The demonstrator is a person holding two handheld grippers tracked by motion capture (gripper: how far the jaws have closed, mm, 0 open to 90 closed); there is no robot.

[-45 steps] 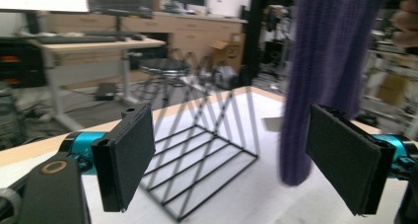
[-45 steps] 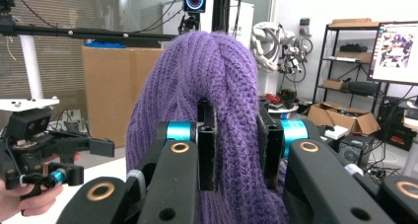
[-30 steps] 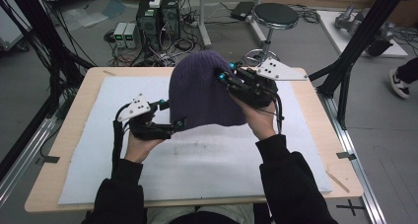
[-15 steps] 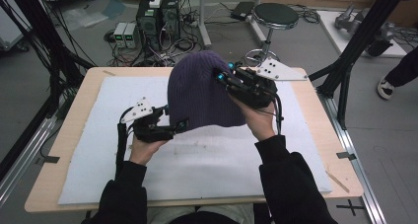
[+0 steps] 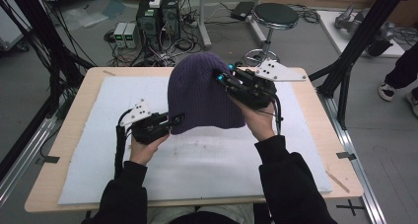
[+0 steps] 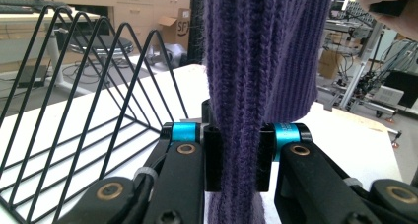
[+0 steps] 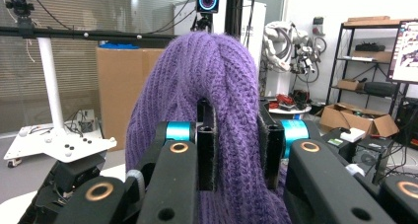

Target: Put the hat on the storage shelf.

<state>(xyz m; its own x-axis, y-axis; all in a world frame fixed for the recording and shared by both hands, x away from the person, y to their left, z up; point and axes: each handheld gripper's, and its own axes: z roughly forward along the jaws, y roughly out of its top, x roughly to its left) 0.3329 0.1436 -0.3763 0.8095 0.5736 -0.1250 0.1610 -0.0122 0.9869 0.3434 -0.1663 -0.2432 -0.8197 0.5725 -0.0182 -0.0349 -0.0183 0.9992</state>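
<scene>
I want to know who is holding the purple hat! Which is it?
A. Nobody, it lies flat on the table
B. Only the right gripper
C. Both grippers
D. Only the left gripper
C. The left gripper pinches the purple knit beanie near its bottom edge, and the right gripper is clamped on a fold of it, so the two hold it up above the white mat.

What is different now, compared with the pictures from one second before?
The left gripper has just been closing and now pinches the lower edge of the purple knit hat; a second ago its jaws were open beside that edge. The right gripper stays clamped on the hat's upper right side, holding it up over the white mat. The hat has barely shifted.
</scene>
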